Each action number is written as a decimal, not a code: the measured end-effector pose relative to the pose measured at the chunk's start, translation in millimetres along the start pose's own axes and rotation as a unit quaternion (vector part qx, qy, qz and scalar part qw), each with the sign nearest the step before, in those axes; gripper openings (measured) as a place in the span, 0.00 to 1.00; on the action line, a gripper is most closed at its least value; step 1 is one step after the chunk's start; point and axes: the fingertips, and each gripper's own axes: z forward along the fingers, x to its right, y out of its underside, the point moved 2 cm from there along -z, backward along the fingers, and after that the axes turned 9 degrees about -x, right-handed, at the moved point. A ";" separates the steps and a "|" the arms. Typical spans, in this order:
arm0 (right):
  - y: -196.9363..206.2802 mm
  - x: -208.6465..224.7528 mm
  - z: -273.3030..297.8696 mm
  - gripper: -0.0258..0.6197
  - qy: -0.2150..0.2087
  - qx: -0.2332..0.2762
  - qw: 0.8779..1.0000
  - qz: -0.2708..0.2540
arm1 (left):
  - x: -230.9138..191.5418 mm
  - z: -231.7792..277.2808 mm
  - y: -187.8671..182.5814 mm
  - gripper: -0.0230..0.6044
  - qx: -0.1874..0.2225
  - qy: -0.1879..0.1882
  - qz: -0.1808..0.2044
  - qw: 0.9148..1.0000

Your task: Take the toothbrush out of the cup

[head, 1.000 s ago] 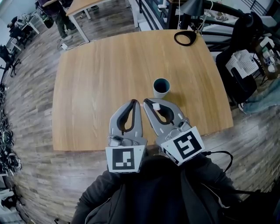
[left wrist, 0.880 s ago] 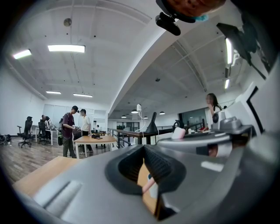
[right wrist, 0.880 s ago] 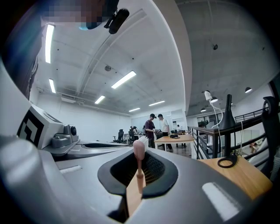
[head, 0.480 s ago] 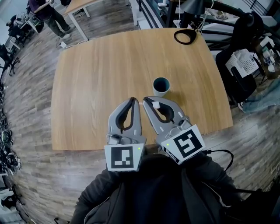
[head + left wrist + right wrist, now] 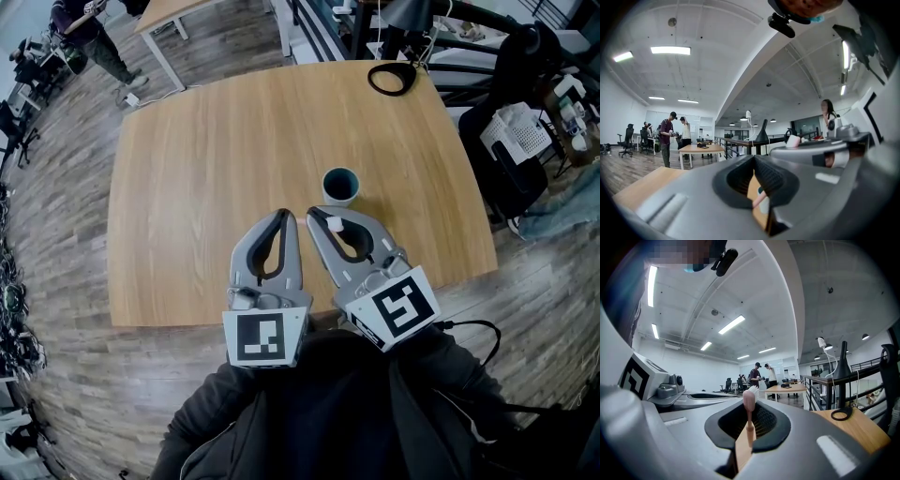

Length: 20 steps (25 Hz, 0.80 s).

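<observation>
A dark teal cup (image 5: 340, 186) stands upright on the wooden table (image 5: 206, 150), just beyond both grippers. My right gripper (image 5: 317, 220) is shut on a pink toothbrush, whose white-bristled head (image 5: 334, 226) sticks up from the jaws. In the right gripper view the toothbrush (image 5: 749, 411) stands upright, clamped between the jaws of the right gripper (image 5: 748, 430). My left gripper (image 5: 284, 217) hangs beside it on the left, shut with nothing in it. In the left gripper view, the left gripper (image 5: 754, 187) shows closed jaws, with the toothbrush head (image 5: 792, 140) to the right.
A black ring-shaped lamp base (image 5: 391, 79) lies at the table's far right corner. A dark chair and a white basket (image 5: 516, 131) stand to the right of the table. Another table (image 5: 173, 11) and a person (image 5: 89, 37) are far back left.
Both grippers stay where they were and the toothbrush is still clamped. Only the head view shifts slightly, and the person in the background walks left.
</observation>
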 end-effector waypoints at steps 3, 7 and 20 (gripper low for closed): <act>0.9 2.6 -0.8 0.04 0.003 -0.001 1.000 0.001 | 1.4 2.2 0.5 0.05 -0.001 0.003 -0.002 1.000; 2.0 8.1 -2.2 0.04 0.008 -0.001 1.000 0.003 | 3.6 6.2 1.6 0.05 -0.003 0.006 0.000 1.000; 8.1 31.2 -5.5 0.04 0.024 -0.005 1.000 0.014 | 16.7 27.3 3.6 0.05 -0.012 0.022 -0.004 1.000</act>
